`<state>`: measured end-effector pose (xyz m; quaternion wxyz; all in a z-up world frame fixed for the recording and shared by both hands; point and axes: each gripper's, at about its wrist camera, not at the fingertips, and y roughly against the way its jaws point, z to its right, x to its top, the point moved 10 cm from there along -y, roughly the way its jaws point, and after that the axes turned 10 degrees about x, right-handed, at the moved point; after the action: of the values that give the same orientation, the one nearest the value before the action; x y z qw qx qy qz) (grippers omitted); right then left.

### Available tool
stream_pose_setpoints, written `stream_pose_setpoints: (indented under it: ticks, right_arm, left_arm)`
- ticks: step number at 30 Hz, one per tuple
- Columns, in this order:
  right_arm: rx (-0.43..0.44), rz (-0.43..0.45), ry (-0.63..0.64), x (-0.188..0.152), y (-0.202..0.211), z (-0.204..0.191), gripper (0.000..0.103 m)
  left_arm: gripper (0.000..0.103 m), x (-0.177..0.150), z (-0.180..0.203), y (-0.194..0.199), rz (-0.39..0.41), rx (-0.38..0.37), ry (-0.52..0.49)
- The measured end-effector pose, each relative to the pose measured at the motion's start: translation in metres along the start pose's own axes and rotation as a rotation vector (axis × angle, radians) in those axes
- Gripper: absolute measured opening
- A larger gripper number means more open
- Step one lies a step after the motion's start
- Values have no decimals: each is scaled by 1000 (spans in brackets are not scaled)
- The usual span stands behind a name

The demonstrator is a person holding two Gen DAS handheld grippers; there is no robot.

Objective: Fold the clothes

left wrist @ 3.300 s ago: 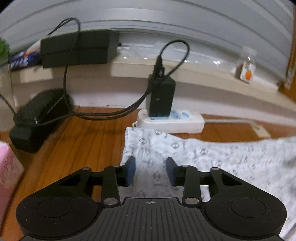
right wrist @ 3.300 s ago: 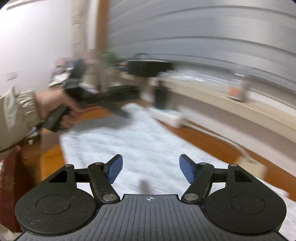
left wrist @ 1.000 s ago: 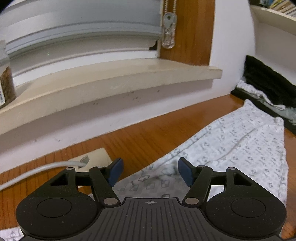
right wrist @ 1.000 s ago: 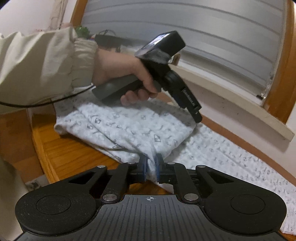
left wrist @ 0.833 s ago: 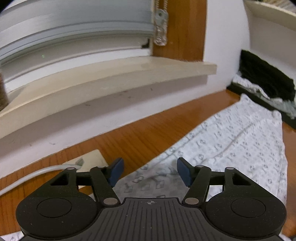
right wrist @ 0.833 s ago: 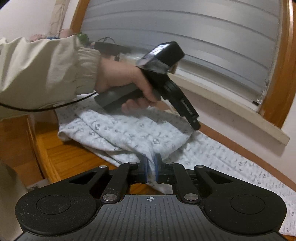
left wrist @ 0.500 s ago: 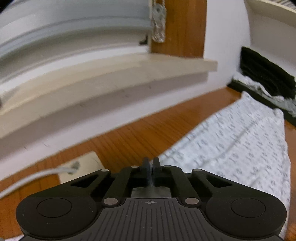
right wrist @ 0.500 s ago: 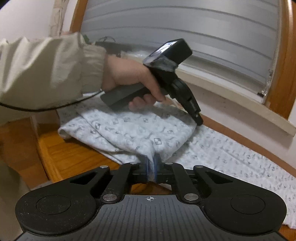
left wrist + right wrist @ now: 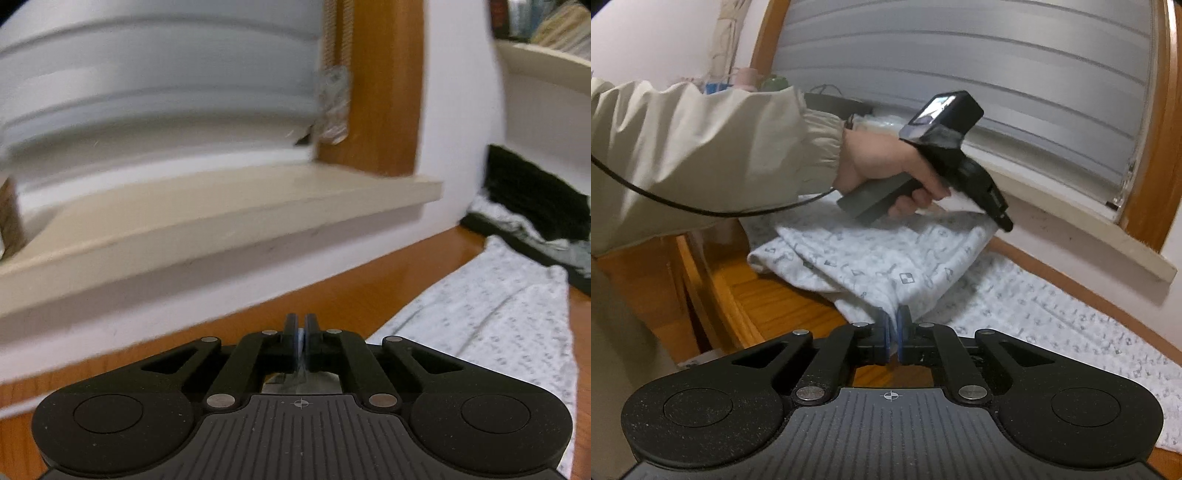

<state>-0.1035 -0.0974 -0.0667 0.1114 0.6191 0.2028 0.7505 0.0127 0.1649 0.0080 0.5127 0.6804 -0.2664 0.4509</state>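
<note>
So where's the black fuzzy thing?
In the left wrist view, the black fuzzy cloth lies far right against the white wall, just beyond the patterned white garment.

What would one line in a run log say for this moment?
step: folding | left hand-held gripper: shut on patterned garment | right hand-held gripper: shut on patterned garment | surface: wooden table

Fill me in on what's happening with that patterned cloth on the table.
A person is folding a white patterned garment on a wooden table, with a handheld gripper in each hand. The right gripper is shut on a bunched fold at the near edge. The left gripper is shut on the cloth's far edge, near the window sill. A layer is already doubled over, and the rest lies flat toward the right.
</note>
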Motion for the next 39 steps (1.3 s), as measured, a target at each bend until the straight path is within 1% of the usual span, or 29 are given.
stream_pose_setpoints:
  ticks: [1,2,3,4,6,9,11,12,13,15,17,18,20,21,22,23,24,25,26,27,28,29,33,36,39]
  right_arm:
    - [1,7,-2,1,0,0,5]
    - [20,-1,-6,0,0,-2,5]
    - [39,-3,-10,0,1,-4,5]
    - [37,-5,-5,0,2,-5,5]
    - [32,-10,6,0,3,-8,5]
    - [3,-12,-1,-2,2,-1,6]
    - [-11,-18,-6,-3,0,4,7]
    - [-15,-22,-6,-4,-1,6,7]
    - [-22,-25,-3,-4,-1,6,9]
    - [-35,-28,10,-5,0,4,15]
    - [-39,-18,2,-3,2,4,25]
    - [-44,-16,-3,-2,1,5,26]
    - [-49,-16,2,0,0,4,34]
    - [-54,-22,8,1,-2,5,36]
    - [-59,-27,14,1,-4,6,38]
    - [-64,-33,20,1,-6,6,39]
    - [-70,-43,24,0,-8,8,39]
    - [-69,-49,25,-1,-9,9,37]
    - [-69,-55,25,-2,-10,10,35]
    - [-68,-57,23,-2,-10,10,30]
    - [-68,-48,28,0,-9,9,12]
    - [-69,-39,33,2,-7,9,6]
    - [-68,-8,48,9,2,4,4]
    - [-57,3,52,12,14,-4,4]
    - [-38,-19,55,6,27,-15,4]
  left_arm:
    - [1,4,-1,1,24,42,-11]
    - [1,8,-3,0,38,68,-2]
    - [1,10,-4,-2,37,66,12]
    - [1,9,-3,-5,21,64,15]
    - [1,2,0,-12,-13,58,-13]
    - [2,-5,4,-11,-41,39,-22]
    - [9,-5,1,-5,-58,22,-6]
    - [20,-5,-1,-2,-66,17,-1]
    - [37,-4,-3,2,-72,11,2]
    - [53,-5,-5,7,-89,-10,-4]
    - [54,-10,-3,6,-119,-34,-23]
    - [55,-14,-1,4,-137,-43,-35]
    - [55,-24,5,-3,-163,-41,-64]
    - [54,-29,8,-7,-173,-37,-81]
    - [48,-31,12,-10,-170,-37,-94]
    - [39,-34,15,-12,-167,-36,-107]
    - [12,-36,17,-12,-166,-43,-114]
    - [6,-38,19,-12,-166,-49,-122]
    - [5,-39,21,-13,-165,-53,-130]
    - [4,-38,21,-13,-162,-42,-136]
    - [4,-36,18,-13,-152,-17,-138]
    - [3,-33,15,-13,-142,7,-138]
    - [3,-12,1,-12,-73,88,-95]
    - [3,-10,1,-18,-75,108,-113]
    - [3,-17,6,-25,-86,103,-114]
